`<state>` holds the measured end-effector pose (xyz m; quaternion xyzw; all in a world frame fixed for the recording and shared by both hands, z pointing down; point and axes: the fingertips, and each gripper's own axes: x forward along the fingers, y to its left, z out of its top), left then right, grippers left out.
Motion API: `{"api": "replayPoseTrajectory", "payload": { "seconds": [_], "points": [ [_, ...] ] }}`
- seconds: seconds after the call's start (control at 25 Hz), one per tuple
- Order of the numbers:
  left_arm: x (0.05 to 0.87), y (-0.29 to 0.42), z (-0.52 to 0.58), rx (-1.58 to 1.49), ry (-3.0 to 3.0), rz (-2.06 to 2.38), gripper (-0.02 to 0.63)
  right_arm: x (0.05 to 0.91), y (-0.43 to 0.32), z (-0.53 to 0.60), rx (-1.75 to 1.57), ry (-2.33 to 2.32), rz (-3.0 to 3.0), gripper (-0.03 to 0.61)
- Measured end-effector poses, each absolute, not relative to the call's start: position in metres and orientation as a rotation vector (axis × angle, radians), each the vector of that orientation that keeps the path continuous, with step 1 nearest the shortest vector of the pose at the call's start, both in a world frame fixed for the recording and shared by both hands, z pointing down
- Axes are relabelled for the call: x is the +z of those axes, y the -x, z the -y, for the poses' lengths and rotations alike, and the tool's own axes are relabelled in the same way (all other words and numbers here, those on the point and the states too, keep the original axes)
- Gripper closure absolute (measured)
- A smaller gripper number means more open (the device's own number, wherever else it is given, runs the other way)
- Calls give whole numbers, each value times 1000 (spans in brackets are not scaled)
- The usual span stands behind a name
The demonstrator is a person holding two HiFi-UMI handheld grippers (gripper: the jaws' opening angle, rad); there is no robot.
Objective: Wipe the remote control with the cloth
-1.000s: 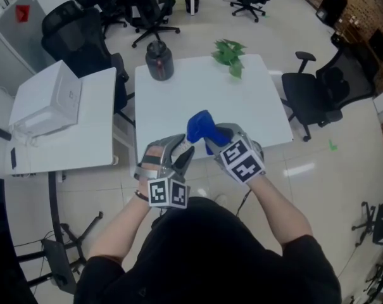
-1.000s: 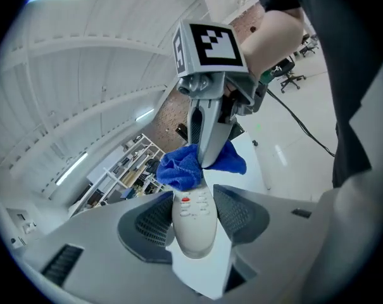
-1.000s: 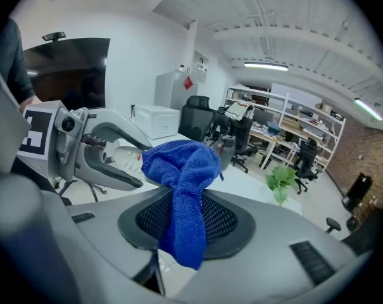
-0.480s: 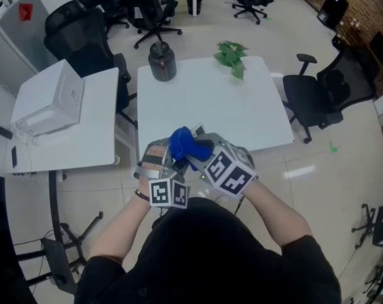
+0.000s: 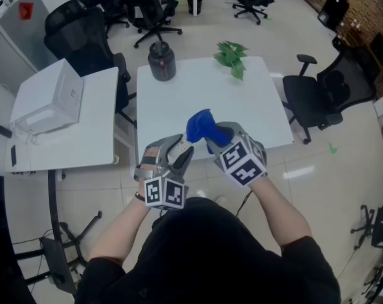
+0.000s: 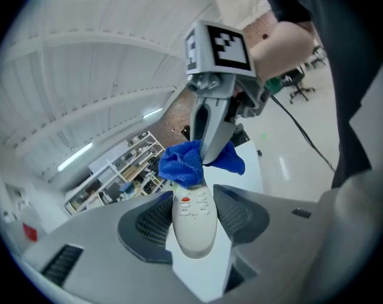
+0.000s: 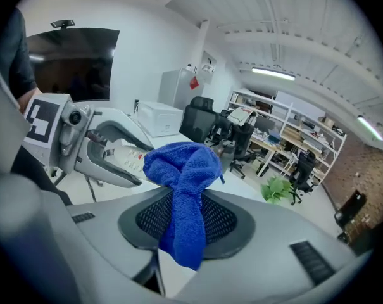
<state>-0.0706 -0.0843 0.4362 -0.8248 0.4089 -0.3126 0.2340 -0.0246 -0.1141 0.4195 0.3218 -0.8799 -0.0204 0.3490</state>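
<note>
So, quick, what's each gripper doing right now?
Left gripper: closed on the remote.
Right gripper: closed on the cloth.

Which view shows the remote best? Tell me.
Left gripper view: the remote lies button-side up, clamped between the fingers, cloth at its far end. Right gripper view catches a strip beside the cloth. Head view barely shows it.

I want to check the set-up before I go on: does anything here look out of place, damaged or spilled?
Nothing stands out. The remote control sits straight between the left gripper's jaws, the right gripper grips the bunched blue cloth, and the dark jar stands upright on the white table; no spill.
</note>
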Motion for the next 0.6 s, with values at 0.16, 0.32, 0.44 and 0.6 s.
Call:
{"api": "replayPoseTrajectory", "payload": {
  "seconds": [0.16, 0.32, 0.44, 0.6],
  "points": [
    [423, 94, 109, -251, 2975, -1502, 410, 363, 17, 114, 48, -1027, 2644, 451],
    [397, 120, 127, 853, 3376, -1581, 410, 365, 19, 102, 313, -1011, 2866, 451],
    [373, 127, 129, 1468, 3400, -1446, 410, 381, 42, 83, 419, -874, 2896, 451],
    [357, 120, 128, 1700, 3399, -1293, 411, 394, 70, 66, 446, -712, 2905, 451]
  ]
}}
